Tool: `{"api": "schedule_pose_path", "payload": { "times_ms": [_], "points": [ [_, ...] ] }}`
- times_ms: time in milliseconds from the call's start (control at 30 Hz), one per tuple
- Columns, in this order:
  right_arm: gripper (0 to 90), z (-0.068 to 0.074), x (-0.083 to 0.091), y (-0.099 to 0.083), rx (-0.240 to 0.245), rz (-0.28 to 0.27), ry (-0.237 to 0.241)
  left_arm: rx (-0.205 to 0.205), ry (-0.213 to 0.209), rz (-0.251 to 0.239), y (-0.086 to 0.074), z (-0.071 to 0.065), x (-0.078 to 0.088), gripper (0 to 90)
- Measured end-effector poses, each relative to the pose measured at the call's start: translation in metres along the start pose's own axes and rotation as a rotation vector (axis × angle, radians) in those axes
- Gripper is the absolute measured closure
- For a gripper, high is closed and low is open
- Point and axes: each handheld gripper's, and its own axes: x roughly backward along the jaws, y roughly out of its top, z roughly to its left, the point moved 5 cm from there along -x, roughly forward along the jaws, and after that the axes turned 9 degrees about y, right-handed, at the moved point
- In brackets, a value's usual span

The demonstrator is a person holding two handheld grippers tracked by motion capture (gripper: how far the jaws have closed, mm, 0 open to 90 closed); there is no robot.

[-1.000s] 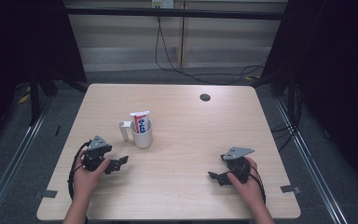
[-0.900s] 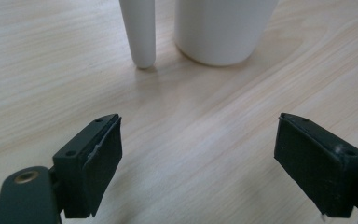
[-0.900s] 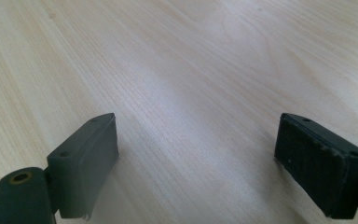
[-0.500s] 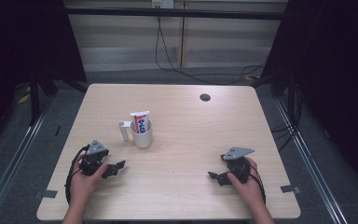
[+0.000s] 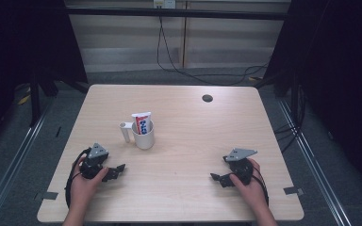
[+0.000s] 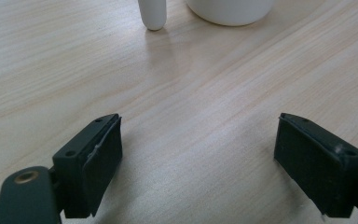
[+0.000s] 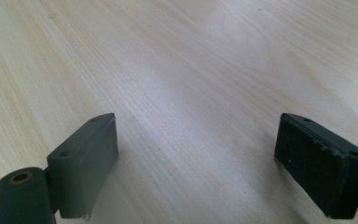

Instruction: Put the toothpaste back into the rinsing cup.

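White mug (image 5: 143,135) with tube (image 5: 142,123), high view.

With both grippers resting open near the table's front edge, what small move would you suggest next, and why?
Probably ease the left gripper forward toward the white cup holding the toothpaste tube. Its jaws are open and empty, the cup sits just ahead of it, and the right gripper is farther away.

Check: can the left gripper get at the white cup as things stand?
Probably yes. The left gripper rests open just short of the white cup, with only bare table between its jaws and the cup's base.
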Motion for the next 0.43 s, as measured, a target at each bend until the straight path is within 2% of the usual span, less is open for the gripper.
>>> {"api": "schedule_pose_path", "payload": {
  "times_ms": [200,433],
  "points": [
    [12.7,-0.0001,-0.0001,0.0000,0.001,-0.001,-0.001,0.018,0.005,-0.007,0.0003,-0.0020,-0.0015,14.1],
    [12.7,-0.0001,0.0000,0.0000,0.002,-0.001,0.000,0.004,0.007,0.000,0.0000,-0.0009,-0.0011,14.0]
  ]
}}
